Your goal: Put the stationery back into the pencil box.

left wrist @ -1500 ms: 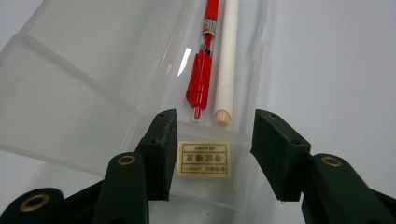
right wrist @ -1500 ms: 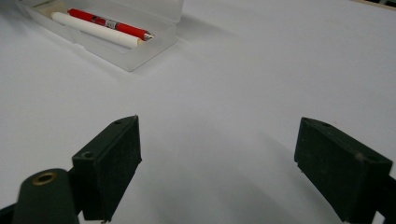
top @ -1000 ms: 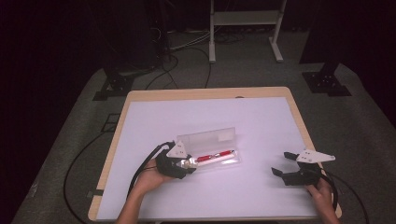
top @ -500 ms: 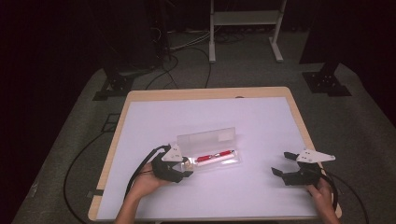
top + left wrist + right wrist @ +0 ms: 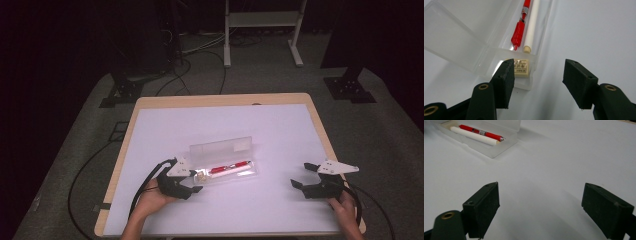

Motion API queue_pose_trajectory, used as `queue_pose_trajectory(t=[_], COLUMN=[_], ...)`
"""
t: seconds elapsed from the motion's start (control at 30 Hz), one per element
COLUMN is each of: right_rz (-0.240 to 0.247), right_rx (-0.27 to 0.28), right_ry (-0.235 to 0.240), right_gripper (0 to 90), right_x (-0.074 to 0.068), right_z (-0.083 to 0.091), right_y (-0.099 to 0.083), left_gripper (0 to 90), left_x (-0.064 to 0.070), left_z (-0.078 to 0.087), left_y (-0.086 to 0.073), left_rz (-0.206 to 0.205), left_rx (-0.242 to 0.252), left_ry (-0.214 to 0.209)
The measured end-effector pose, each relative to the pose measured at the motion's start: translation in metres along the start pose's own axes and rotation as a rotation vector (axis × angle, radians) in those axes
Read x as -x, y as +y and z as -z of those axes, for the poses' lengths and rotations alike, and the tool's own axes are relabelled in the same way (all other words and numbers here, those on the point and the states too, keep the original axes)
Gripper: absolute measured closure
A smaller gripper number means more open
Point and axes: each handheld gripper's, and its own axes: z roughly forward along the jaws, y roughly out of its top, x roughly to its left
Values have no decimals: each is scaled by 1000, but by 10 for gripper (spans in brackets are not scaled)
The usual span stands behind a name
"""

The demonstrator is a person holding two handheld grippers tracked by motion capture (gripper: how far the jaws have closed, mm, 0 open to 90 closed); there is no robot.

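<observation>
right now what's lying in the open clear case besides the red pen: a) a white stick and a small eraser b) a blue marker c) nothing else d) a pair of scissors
a: in the left gripper view the clear case holds the red pen, a white stick beside it, and a small labelled eraser in the near end.

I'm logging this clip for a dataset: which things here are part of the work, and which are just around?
Part of the work:
- clear plastic pencil case, lid open
- red pen inside it
- white stick beside the pen
- cream eraser at the case's end
- left gripper, open, at that end

Just around:
- right gripper, open, apart
- white metal stand
- floor cables
</observation>
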Motion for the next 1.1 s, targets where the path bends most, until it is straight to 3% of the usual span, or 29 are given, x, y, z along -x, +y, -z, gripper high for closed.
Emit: queue_pose_trajectory(t=[0.23,1.1], right_rz=[-8,-10], right_rx=[4,-1], right_ry=[4,0], right_gripper=[138,138], right_x=[1,1], right_z=[1,0], right_y=[0,0], left_gripper=[406,371], left_x=[1,4], left_z=[7,27], left_y=[-3,-29], left_rz=[7,58], left_rx=[33,39], left_ry=[8,44])
